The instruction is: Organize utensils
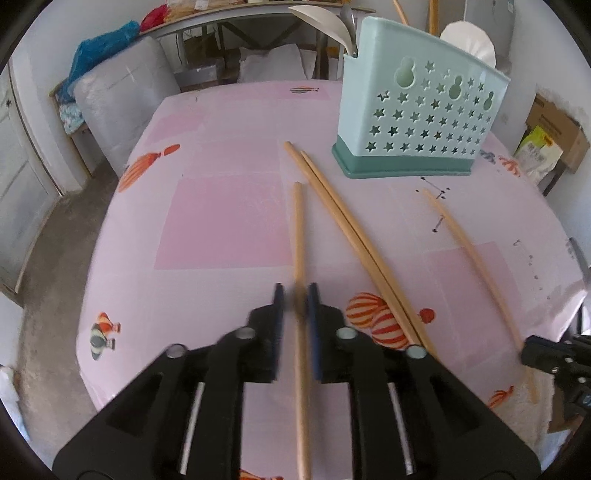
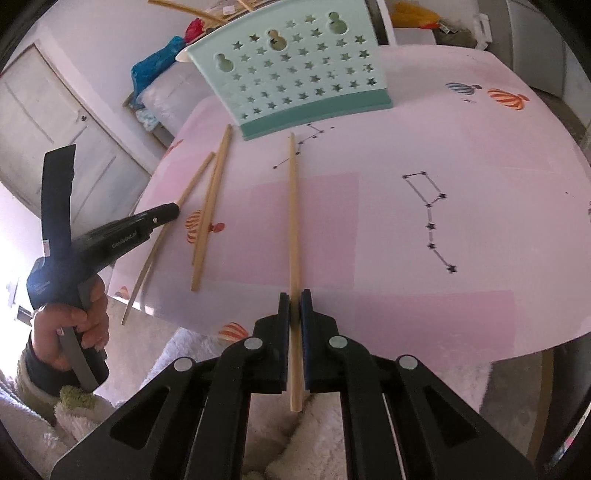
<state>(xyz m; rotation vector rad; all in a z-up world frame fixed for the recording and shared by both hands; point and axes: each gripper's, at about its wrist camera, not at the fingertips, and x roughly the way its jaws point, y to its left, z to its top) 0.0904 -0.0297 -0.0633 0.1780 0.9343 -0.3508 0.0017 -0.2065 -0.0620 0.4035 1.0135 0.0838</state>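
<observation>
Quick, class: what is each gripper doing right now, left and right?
Left gripper: fingers shut on a chopstick.
Right gripper: fingers shut on another chopstick.

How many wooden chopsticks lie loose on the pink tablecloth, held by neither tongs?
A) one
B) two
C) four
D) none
B: a pair of wooden chopsticks lies side by side on the pink tablecloth, while the left tongs and right tongs each clamp one.

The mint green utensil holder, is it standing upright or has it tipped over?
Upright. The utensil holder rests on its darker green base on the pink tablecloth, and a white spoon sticks up out of its top.
</observation>
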